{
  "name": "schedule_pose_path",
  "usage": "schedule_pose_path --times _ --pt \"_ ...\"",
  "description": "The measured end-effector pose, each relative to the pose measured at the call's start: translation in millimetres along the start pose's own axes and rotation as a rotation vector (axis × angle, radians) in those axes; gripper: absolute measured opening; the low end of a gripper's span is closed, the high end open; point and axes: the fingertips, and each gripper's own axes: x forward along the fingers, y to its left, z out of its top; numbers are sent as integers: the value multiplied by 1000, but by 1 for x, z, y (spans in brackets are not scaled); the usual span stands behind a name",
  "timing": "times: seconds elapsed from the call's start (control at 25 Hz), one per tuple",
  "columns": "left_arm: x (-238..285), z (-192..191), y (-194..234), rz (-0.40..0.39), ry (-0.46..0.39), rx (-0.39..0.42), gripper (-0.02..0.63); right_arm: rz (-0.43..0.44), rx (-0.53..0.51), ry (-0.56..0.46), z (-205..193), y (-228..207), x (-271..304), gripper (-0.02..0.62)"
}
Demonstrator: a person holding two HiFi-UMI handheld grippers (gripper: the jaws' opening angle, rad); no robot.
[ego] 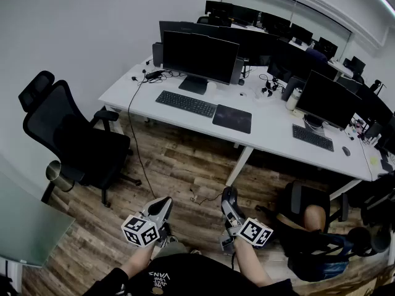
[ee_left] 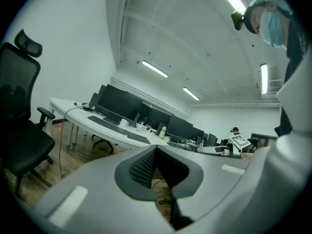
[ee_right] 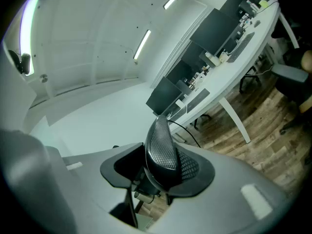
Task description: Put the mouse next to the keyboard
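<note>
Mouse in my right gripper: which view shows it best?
The right gripper view. The mouse fills its middle, mesh shell clear, clamped between the jaws of the right gripper. The head view shows it only as a small dark shape at that gripper's tip. In the left gripper view the mouse cannot be made out.

Head view high over the desk (ego: 271,131); gripper views low, toward it.
</note>
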Motion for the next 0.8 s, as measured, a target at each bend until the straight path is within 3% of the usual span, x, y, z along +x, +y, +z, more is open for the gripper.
schedule_pose_path --times 0.32,0.48,0.6,0.8 --pt "-3 -12 -8 12 -11 -13 0 -9 -32 -51 27 -13 -17 183" --pt "-2 -9 12 20 -15 -35 2 -1 -80 -148 67 -5 -10 183" --pt "7 1 31 11 -18 -46 2 65 -82 -202 90 16 11 183" --pt "17 32 79 2 -25 -34 2 26 -50 -230 97 24 56 183"
